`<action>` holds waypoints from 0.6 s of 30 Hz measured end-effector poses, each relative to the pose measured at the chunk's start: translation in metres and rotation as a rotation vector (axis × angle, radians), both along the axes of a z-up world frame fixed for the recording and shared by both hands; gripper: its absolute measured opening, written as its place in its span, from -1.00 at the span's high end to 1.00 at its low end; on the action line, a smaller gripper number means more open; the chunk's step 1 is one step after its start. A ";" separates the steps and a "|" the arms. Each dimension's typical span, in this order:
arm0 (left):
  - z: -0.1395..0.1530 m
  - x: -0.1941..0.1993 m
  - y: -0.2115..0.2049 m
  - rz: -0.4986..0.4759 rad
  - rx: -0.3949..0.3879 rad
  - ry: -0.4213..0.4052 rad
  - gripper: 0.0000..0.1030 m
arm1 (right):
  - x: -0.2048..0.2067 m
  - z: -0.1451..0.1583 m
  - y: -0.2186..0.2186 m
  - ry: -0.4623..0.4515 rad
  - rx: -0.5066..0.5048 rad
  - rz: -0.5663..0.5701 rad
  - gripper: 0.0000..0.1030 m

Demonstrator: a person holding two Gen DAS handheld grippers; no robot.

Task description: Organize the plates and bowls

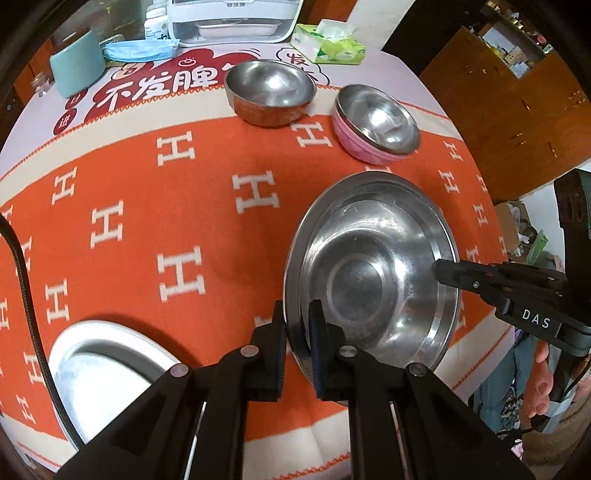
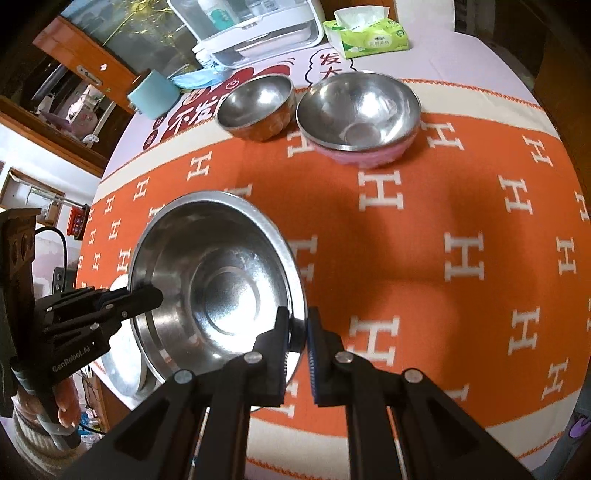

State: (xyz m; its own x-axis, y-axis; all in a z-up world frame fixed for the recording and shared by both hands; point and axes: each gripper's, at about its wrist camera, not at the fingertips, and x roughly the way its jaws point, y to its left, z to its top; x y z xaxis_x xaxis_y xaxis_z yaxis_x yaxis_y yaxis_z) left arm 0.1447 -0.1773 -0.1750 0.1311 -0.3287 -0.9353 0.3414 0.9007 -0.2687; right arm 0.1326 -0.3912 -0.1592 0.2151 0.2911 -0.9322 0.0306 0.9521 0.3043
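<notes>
A wide, deep steel dish (image 1: 369,266) (image 2: 218,280) is gripped on two opposite sides of its rim. My left gripper (image 1: 297,314) is shut on the near rim in the left wrist view, and it shows at the left (image 2: 153,295) in the right wrist view. My right gripper (image 2: 298,317) is shut on the other side of the rim and reaches in from the right (image 1: 445,271). A white plate (image 1: 99,369) (image 2: 122,373) lies on the cloth beside and partly under the dish. A steel bowl with an orange outside (image 1: 271,92) (image 2: 258,105) and a pink-sided steel bowl (image 1: 376,123) (image 2: 358,110) stand farther back.
The table wears an orange cloth with white H marks (image 1: 177,221) (image 2: 443,229). At its far edge stand a teal cup (image 1: 75,62) (image 2: 153,94), a green tissue box (image 1: 328,42) (image 2: 369,35), a white appliance (image 1: 232,18) and a blue face mask (image 1: 140,50). A person's hand (image 1: 543,387) holds the right gripper.
</notes>
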 end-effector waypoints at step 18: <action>-0.065 -0.084 0.011 -0.025 0.045 0.155 0.79 | -0.070 -0.050 0.021 0.172 -0.024 0.054 0.83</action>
State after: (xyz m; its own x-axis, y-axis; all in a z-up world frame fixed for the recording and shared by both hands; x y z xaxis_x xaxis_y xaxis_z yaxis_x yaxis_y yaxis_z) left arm 0.0605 -0.1659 -0.2395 -0.0231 -0.2876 -0.9575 0.3214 0.9048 -0.2795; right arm 0.0627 -0.3700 -0.2089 0.0367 0.2755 -0.9606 0.0284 0.9606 0.2766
